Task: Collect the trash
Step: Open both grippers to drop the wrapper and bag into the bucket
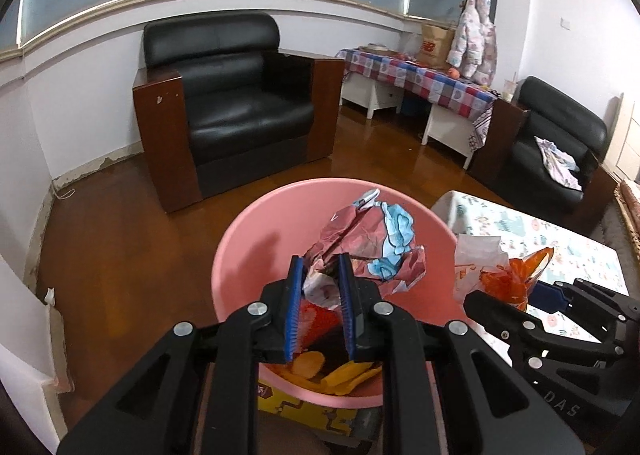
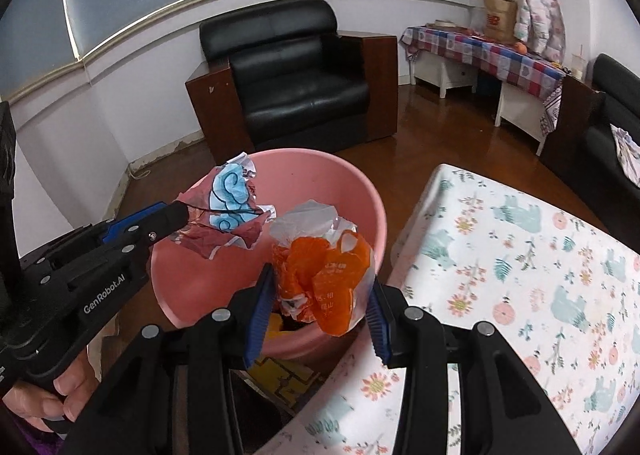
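The pink bin [image 2: 362,191] stands on the floor just beside the table [image 2: 520,255], some wrappers already inside. Over its mouth the left gripper [image 1: 322,307] clenches a crumpled red-and-blue paper [image 1: 372,239]; the right gripper [image 2: 320,307] grips an orange-and-white plastic bag [image 2: 324,275] above the near rim. Best to bring both well inside the rim before letting go, since light scraps drift.

Black leather armchair with brown wooden sides [image 1: 236,103] at 12 o'clock, on glossy brown floor [image 1: 120,239]. Checked-cloth side table [image 1: 420,79] at 2 o'clock. Floral-print tablecloth [image 2: 520,255] at 3 o'clock.
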### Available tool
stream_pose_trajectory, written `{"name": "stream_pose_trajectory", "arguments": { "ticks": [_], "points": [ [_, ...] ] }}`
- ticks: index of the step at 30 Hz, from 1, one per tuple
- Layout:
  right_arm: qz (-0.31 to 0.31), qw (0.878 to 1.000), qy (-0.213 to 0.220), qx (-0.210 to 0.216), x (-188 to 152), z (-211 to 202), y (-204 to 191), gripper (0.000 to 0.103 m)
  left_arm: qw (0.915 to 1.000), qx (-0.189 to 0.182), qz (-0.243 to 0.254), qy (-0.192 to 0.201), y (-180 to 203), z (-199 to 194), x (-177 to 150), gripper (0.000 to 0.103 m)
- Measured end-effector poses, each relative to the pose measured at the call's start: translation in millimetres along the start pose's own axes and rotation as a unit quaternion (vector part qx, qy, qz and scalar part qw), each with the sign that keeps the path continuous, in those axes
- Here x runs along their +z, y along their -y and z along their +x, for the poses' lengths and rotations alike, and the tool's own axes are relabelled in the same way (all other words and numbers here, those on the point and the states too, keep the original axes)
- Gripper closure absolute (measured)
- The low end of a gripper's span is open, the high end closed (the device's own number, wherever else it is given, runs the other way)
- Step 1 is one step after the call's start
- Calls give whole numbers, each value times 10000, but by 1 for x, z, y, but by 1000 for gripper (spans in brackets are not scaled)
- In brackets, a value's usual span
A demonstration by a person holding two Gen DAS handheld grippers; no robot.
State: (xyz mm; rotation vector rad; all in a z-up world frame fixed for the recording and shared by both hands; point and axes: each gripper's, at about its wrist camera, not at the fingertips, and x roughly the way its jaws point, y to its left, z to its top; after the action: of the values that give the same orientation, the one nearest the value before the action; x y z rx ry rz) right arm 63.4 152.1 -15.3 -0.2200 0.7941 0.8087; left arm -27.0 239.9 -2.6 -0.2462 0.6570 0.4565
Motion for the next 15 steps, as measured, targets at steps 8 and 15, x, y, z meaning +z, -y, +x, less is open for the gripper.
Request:
{"name": "stream_pose_trajectory", "arguments": {
  "ticks": [8, 15],
  "points": [
    [-97, 9999, -73, 30, 7, 20, -9, 61, 9999, 67, -53, -115, -10, 12, 0, 86],
    [-98, 9998, -167, 48, 6, 31, -9, 60, 9997, 58, -66, -238, -11, 23, 3, 83]
  ]
}}
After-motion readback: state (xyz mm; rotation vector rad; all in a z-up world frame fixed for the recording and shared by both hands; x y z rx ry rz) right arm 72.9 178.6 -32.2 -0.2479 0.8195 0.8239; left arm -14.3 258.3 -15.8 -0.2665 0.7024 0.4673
